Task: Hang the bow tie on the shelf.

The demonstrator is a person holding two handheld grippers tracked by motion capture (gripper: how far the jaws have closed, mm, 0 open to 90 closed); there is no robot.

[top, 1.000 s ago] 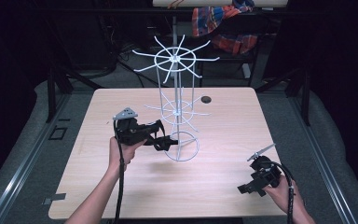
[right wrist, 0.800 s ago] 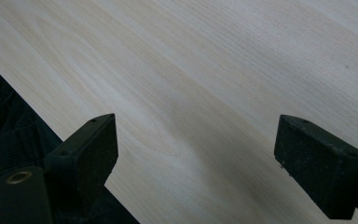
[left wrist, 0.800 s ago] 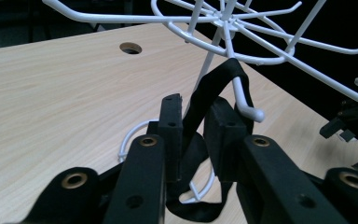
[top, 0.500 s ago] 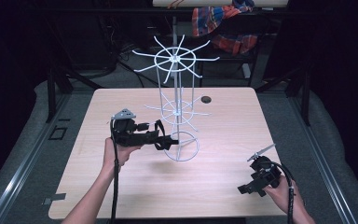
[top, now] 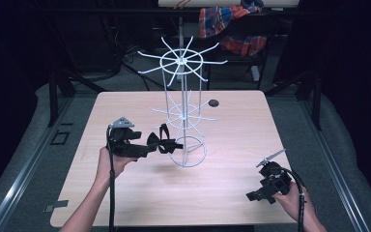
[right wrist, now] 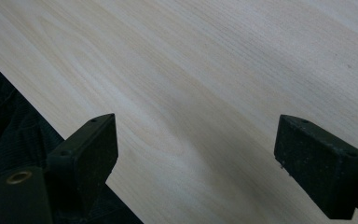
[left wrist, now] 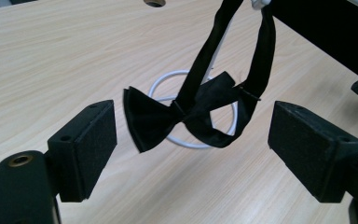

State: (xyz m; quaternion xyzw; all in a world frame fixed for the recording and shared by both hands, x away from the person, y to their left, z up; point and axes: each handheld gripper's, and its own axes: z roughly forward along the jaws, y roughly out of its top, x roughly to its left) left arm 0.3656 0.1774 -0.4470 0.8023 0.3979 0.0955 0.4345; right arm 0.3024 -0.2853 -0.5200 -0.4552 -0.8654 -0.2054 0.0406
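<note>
A black bow tie [top: 163, 141] [left wrist: 168, 116] hangs by its strap from a low hook of the white wire rack [top: 182, 111], just above the rack's base ring [left wrist: 161, 81]. My left gripper [top: 147, 143] [left wrist: 193, 128] sits level to the left of the rack. Its jaws have just been opening and now stand wide on either side of the bow tie, with neither pad touching it. My right gripper [top: 256, 195] [right wrist: 196, 154] is open over the bare tabletop near the front right edge, with nothing between its jaws.
The rack stands mid-table with hook arms spreading at two levels. A small dark hole [top: 214, 102] lies in the wooden table [top: 125, 193] behind the rack. Dark floor surrounds the table, and plaid cloth [top: 227, 19] hangs at the back.
The left gripper's jaws opened and let go of the bow tie, which now hangs from the rack. That gripper drew back slightly to the left. The right gripper stayed put.
</note>
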